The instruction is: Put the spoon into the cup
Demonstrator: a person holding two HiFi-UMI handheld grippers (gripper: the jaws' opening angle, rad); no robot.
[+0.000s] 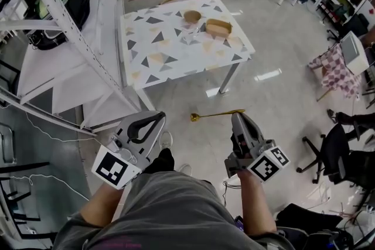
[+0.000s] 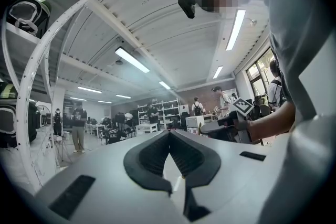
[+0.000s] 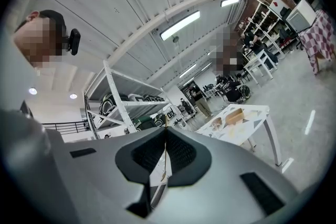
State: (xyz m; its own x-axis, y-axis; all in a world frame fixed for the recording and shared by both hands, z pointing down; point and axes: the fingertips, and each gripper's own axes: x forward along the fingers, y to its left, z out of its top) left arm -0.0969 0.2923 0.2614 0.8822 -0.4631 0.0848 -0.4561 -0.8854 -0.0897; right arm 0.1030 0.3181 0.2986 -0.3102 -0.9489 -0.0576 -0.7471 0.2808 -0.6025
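1. Head view: the spoon (image 1: 215, 115) is gold and hangs in the air above the floor. It is off the table (image 1: 176, 61), with its handle end at the tip of the right gripper (image 1: 239, 116). Its long axis runs crosswise, and the bowl end sticks out to the left into the gap between the two grippers.
2. Right gripper view: the jaws are pressed together. A thin gold strip, the spoon handle (image 3: 166, 157) seen edge-on, is pinched in the seam between them.
3. Left gripper view: the left gripper (image 2: 169, 134) has its jaw tips meeting with nothing between them. It is held low beside the person's body and plays no part in the hold.
4. The cup (image 1: 192, 16) is, as far as I can tell at this range, the round brown one on the patterned table. It stands just beside a wooden box (image 1: 218, 26) and is well apart from both grippers, straight ahead and slightly left of the right one.
5. Judgement: the carry is the right gripper's job, since it already has the spoon. The spoon lies sideways to the line toward the cup, so the wrist would need to turn and drop the bowl end downward before it can go in over the rim. The box close by leaves little room on that side.
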